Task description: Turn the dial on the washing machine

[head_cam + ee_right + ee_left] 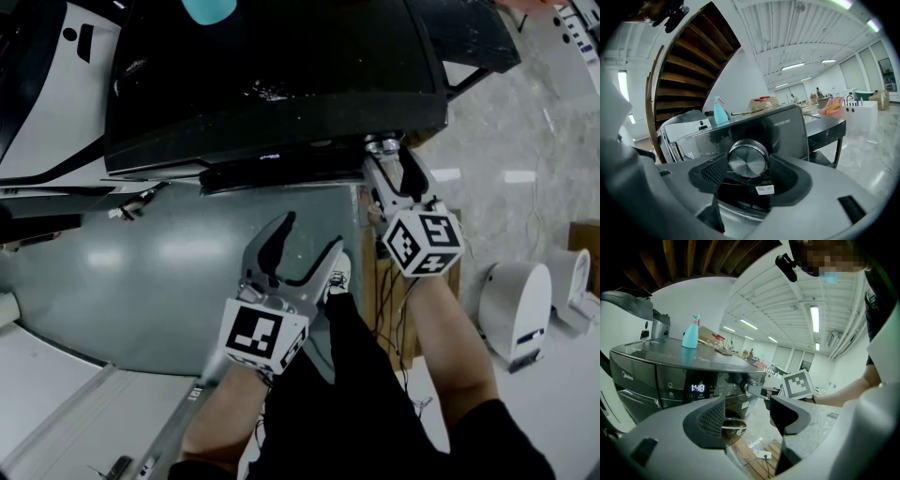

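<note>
Right gripper view: dial (748, 158), a round brushed-metal knob, sits dead centre on the dark front panel of the washing machine (787, 131). It protrudes toward the camera at the panel's right-hand end.

Right tool (749, 169): jaws flank the dial at 9 and 3 o'clock, and the pads appear to meet its rim on both sides. I read this as pinching the dial, with no gap visible. The head view agrees: the tool tip is on the knob at roughly 1 o'clock from frame centre, just under the machine's top edge.

Left tool (747, 416): jaws spread, with nothing between them but floor and cables far beyond. It hangs low in front of the machine's grey front, at 7 o'clock from the dial in the head view, well apart from it.

Display (697, 388) is lit and reads 1:48. It lies at 9 o'clock of the dial along the panel.

A teal spray bottle (691, 332) stands on the machine top, at 11 o'clock from the dial.

Progress, as a judgement:
- Reach and grasp look complete.
- No index mark on the knob is legible, so I cannot tell how much rotation, if any, has been applied.
- Left to do: twist the wrist to rotate the dial, then open the jaws and back off.
</note>
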The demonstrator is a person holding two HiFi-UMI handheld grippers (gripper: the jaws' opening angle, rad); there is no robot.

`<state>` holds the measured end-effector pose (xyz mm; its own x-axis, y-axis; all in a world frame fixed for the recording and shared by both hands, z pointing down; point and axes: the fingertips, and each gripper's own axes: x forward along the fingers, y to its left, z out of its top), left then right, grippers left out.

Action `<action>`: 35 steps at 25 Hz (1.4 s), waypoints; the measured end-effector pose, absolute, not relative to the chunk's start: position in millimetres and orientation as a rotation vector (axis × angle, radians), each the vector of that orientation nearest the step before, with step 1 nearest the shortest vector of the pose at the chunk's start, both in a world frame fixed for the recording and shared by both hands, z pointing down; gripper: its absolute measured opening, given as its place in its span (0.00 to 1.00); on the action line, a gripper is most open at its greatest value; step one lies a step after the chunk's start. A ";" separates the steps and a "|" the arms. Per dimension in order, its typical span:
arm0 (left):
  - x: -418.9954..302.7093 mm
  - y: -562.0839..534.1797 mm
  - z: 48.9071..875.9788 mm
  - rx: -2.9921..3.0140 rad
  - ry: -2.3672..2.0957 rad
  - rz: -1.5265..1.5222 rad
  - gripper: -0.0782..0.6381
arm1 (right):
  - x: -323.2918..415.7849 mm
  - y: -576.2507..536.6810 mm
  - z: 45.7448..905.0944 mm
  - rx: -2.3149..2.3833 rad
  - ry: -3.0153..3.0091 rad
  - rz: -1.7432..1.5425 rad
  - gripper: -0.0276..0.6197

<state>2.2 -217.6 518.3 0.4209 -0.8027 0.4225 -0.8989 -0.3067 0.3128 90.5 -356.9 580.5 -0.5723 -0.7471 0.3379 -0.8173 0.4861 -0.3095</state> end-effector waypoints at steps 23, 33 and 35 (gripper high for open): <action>0.8 -215.5 516.3 2.169 -1.437 0.232 0.50 | 76.6 -353.6 568.4 1.238 -2.380 -0.058 0.45; 4.2 -215.0 518.9 2.169 -1.433 0.224 0.50 | 80.2 -354.8 568.6 1.275 -2.471 0.139 0.45; 4.4 -214.8 519.1 2.166 -1.434 0.220 0.50 | 82.6 -355.7 570.6 1.287 -2.510 0.246 0.45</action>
<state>4.4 -214.8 519.1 0.4237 -0.8074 0.4107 -0.8933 -0.2973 0.3371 82.6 -355.7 570.6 -0.5491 -0.7600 0.3476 -0.8131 0.5820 -0.0118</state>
